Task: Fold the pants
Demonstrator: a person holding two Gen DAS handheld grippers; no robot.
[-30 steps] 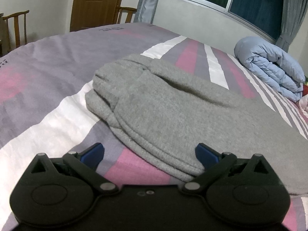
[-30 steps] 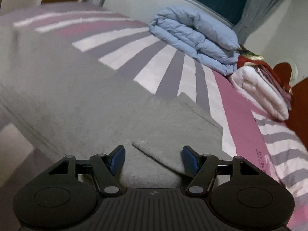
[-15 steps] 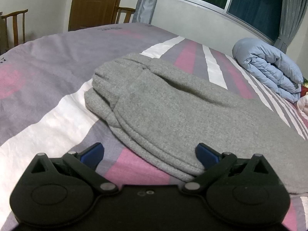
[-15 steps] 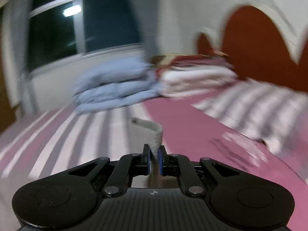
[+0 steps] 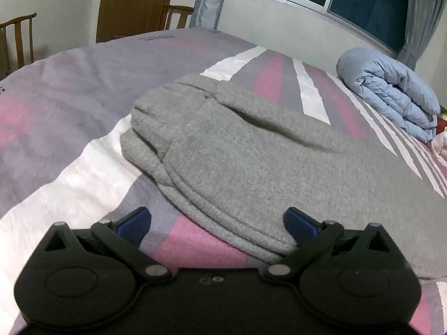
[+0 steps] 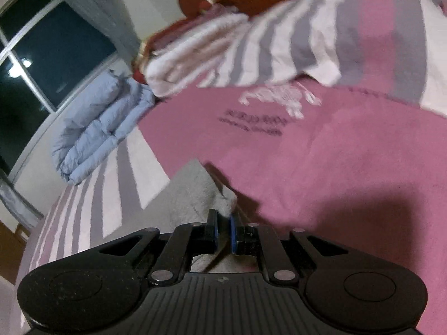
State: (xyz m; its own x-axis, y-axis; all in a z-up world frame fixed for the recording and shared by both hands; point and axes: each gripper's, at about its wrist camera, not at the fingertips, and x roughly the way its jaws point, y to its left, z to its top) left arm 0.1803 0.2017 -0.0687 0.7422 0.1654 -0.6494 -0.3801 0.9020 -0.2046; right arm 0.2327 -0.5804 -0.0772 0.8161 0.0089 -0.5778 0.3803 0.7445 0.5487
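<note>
Our right hand-held gripper [image 6: 222,230] is pinched shut on a corner of the grey pants [image 6: 195,187], lifted off the bed [image 6: 335,167]. Our left hand-held gripper [image 5: 216,223] gapes wide over the waistband end [image 5: 237,167], gripping nothing. We judge the fold just begun; next, carry that corner across.

A folded blue duvet [image 5: 391,95] lies on the striped bedspread [image 5: 69,111].
</note>
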